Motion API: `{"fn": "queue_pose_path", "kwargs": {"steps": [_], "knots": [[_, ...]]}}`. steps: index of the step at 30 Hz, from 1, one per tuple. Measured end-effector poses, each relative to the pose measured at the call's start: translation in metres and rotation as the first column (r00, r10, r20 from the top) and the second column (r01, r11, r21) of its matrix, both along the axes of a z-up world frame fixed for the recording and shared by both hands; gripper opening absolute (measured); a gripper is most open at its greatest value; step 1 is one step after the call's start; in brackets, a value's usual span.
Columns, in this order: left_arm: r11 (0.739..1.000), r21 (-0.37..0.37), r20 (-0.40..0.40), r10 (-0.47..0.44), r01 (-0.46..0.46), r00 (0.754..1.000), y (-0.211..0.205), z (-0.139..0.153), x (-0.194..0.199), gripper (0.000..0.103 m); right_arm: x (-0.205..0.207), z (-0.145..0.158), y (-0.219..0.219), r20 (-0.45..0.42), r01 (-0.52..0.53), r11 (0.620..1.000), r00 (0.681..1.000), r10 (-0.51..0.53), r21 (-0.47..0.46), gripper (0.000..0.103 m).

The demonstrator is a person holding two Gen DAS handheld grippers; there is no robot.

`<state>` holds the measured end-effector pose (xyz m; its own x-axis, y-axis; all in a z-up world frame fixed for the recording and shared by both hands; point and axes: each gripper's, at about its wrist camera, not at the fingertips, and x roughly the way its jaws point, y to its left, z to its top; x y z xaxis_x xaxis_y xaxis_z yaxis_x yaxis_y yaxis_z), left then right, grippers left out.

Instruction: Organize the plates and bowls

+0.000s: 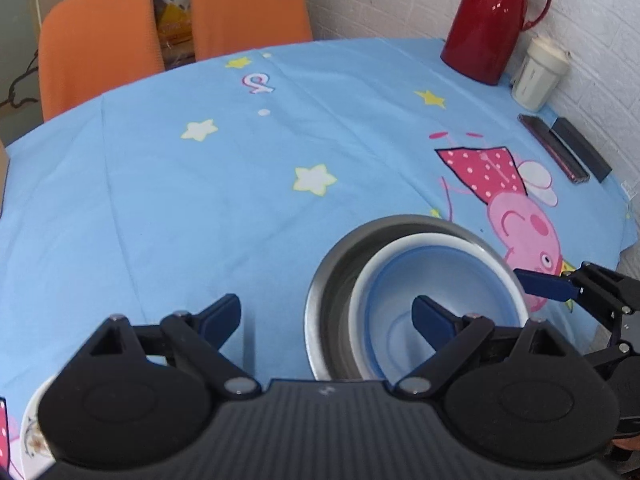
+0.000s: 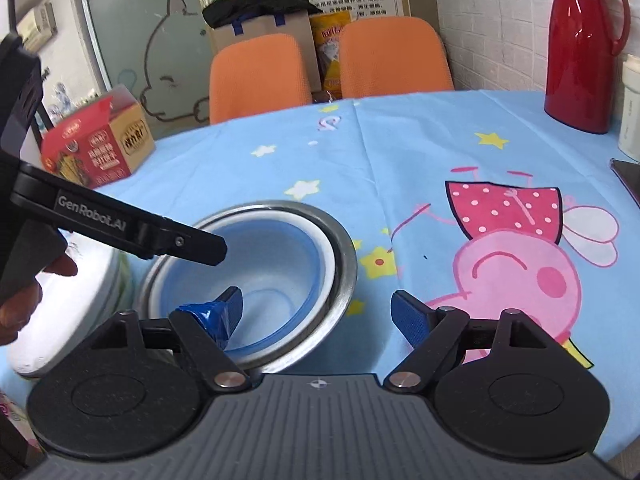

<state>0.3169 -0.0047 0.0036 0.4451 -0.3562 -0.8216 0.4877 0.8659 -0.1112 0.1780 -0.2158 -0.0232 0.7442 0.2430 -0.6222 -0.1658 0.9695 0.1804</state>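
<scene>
My left gripper (image 1: 326,320) and right gripper (image 2: 316,312) both gape wide, holding nothing. The blue bowl (image 2: 276,272) sits nested inside the steel bowl (image 2: 344,256).

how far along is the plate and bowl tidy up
Done: the blue bowl sits nested inside the steel bowl on the tablecloth.
In hand: nothing. The left gripper and right gripper are both open, poised at the nested bowls.
Left: the white plate lies beside the bowls, apart from them, and a patterned plate shows at the left wrist view's lower edge.
</scene>
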Motion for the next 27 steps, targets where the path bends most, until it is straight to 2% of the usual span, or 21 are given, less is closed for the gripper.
{"fn": "queue_pose_path", "kwargs": {"steps": [5,9,17,22,27], "knots": [[0.999,0.035,-0.014,-0.03,0.031,0.999,-0.006,-0.017,0.007,0.093,0.011,-0.011,0.008,-0.056,-0.002,1.0,0.998,0.0,-0.024,0.069],[0.997,0.047,-0.012,-0.052,0.053,0.999,-0.01,-0.022,0.008,0.093,0.014,-0.012,0.018,-0.055,-0.005,0.997,0.999,0.001,-0.079,0.072],[0.996,0.053,0.005,-0.076,0.075,0.997,-0.012,-0.023,0.007,0.094,0.011,-0.015,0.02,-0.008,0.05,0.997,0.999,-0.051,-0.056,0.073],[0.996,0.057,0.014,-0.07,0.069,0.997,-0.012,-0.024,0.005,0.094,0.016,-0.01,0.024,-0.059,0.059,0.996,0.996,-0.063,-0.073,0.072],[0.996,0.053,0.021,-0.066,0.065,0.998,-0.011,-0.025,0.003,0.094,0.007,-0.012,0.021,-0.029,0.039,0.999,0.999,-0.039,-0.003,0.071]]}}
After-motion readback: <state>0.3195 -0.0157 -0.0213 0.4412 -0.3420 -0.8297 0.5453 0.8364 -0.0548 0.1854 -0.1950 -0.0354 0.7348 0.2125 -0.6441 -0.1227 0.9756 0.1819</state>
